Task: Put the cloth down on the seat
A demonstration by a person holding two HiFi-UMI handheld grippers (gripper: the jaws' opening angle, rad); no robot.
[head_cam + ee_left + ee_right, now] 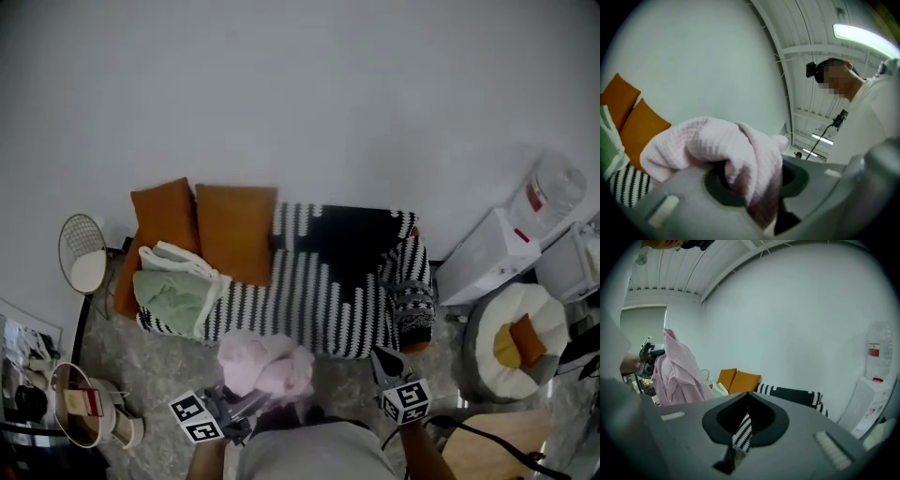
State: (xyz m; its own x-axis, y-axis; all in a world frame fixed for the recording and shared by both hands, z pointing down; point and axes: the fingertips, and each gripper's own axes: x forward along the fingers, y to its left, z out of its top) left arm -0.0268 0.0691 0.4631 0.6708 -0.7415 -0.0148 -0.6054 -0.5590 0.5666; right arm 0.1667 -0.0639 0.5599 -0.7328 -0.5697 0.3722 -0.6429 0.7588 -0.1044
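One cloth (pixel 708 140) hung pinched in the left claw (pixel 757 187), right claw (pixel 746 397) shut empty, and it looked best carried over the seat (pixel 309 291) before release.

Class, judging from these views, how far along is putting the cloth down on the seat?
Done: the pink cloth is gripped by the left hand-held gripper, its jaws shut on a fold. In hand: the cloth is held up in the air, in front of the striped seat. Left: carry it over the seat, lower it and open the jaws.
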